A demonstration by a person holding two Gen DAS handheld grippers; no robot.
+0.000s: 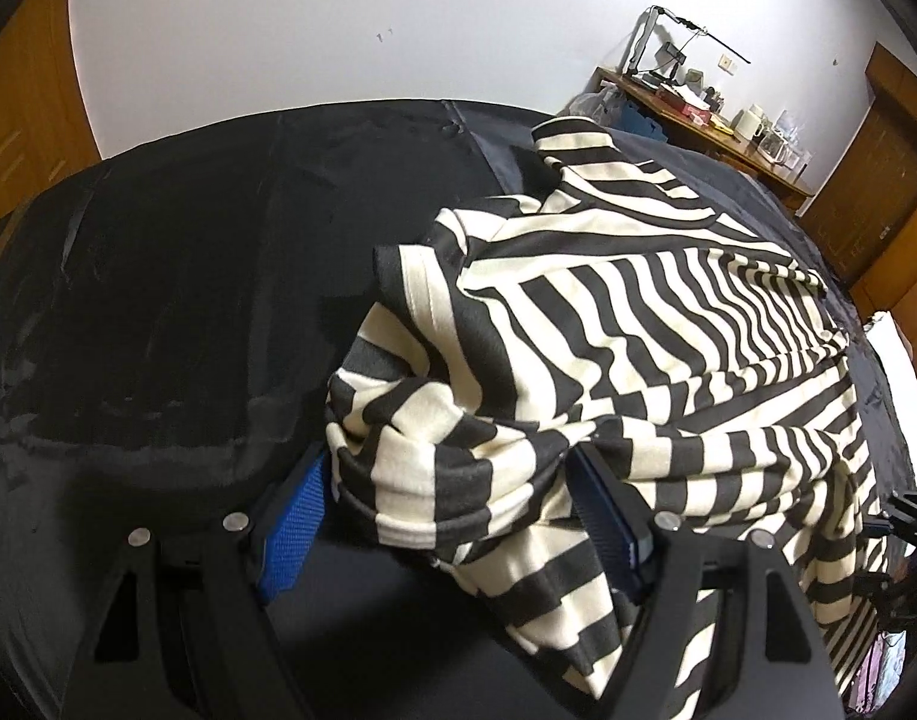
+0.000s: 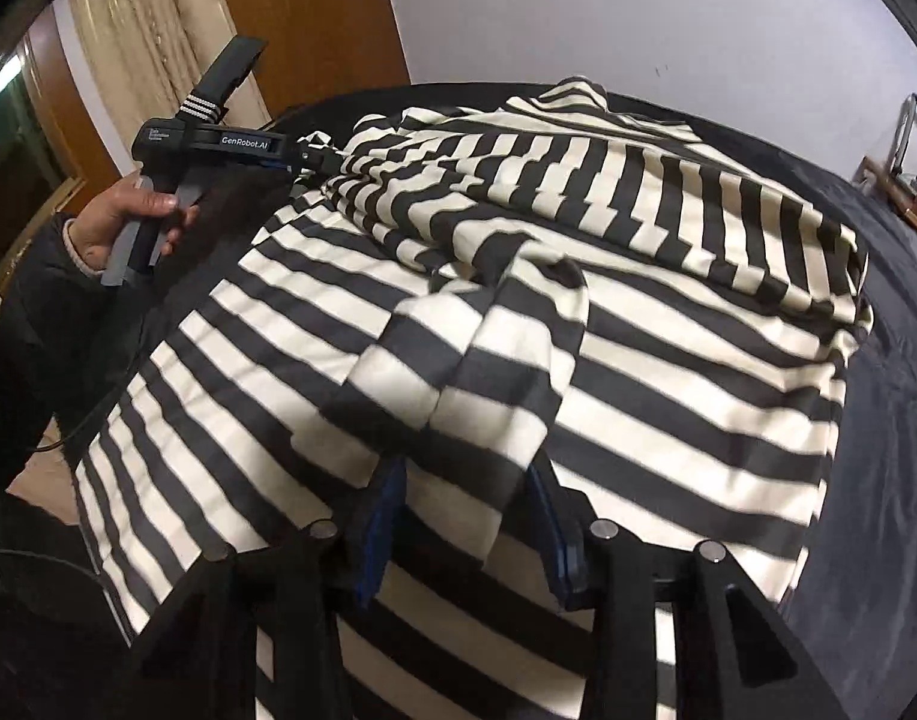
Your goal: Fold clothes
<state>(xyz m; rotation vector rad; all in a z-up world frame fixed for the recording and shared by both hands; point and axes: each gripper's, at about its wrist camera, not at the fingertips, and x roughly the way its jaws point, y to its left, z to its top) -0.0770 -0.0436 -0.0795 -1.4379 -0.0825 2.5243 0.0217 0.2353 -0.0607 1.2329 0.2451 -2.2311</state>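
Locate the striped top (image 1: 668, 324), black and cream, spread and partly rumpled across the black cover (image 1: 158, 300) of a wide flat surface; bed or table, cannot tell. Find the left tool (image 1: 452, 468) at the near edge of the top in the left wrist view, blue pads (image 1: 290, 516) set wide apart and pressed onto a thick bunch of fabric filling the gap between them. Note the bunch raised off the black cover, with loose cloth draping over the right-hand finger and down beneath the tool. Confirm from the right wrist view: same tool gripped by a hand (image 2: 128, 222) in a dark sleeve (image 2: 26, 312), tip buried in gathered stripes, folds drawn toward it. Find the right tool (image 2: 467, 480) over the near part of the top, jaws partway closed, pinching a doubled fold of striped cloth between the blue pads. Note that fold lifted above the flat layer beneath, running from the jaws up toward the heap of folds at the centre. Observe the far portion of the top lying folded over itself, near the far edge of the cover. Behind: white wall (image 2: 638, 12), pale curtain (image 2: 140, 18), wooden door (image 2: 314, 12).
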